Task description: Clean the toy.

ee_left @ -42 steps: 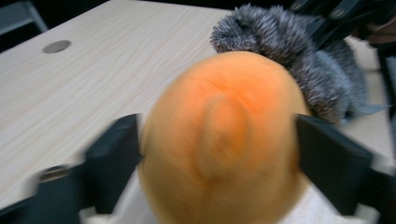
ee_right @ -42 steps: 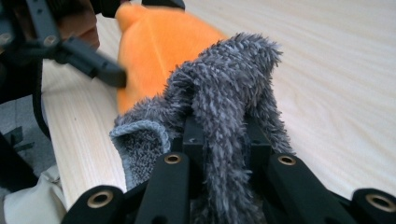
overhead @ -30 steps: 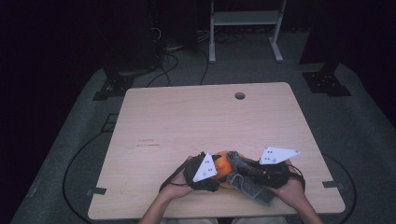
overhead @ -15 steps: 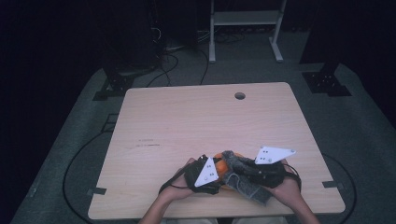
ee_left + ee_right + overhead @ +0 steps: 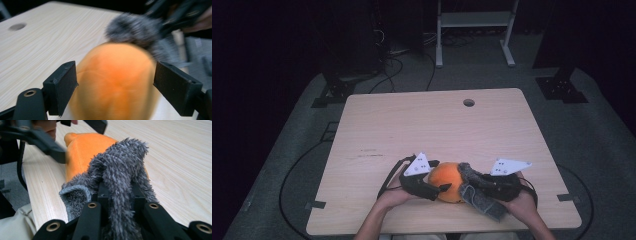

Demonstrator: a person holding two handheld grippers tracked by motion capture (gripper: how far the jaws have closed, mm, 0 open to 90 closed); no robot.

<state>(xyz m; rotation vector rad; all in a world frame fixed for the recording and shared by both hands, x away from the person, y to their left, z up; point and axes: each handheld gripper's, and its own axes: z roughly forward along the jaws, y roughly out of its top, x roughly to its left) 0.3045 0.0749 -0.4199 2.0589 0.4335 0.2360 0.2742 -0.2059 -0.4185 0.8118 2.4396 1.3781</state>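
A round orange plush thing (image 5: 447,181) lies near the table's front edge, with a grey fuzzy cloth (image 5: 479,200) draped over its right side. My left gripper (image 5: 437,184) reaches in from the left. In the left gripper view its jaws have just been opening and now stand on either side of the orange plush (image 5: 115,82), the pads barely clear of it. My right gripper (image 5: 118,192) is shut on a fold of the grey cloth (image 5: 120,167), which lies against the orange plush (image 5: 82,152). The cloth's fuzzy end (image 5: 135,30) shows behind the plush.
The pale wooden table (image 5: 432,130) has a cable hole (image 5: 469,102) at its far side. A white rack (image 5: 474,20) and cables stand on the dark floor beyond. The person's forearms (image 5: 377,220) come in over the front edge.
The left gripper has drawn a little to the left and its jaws have spread, baring more of the orange plush. The right gripper still grips the grey cloth.
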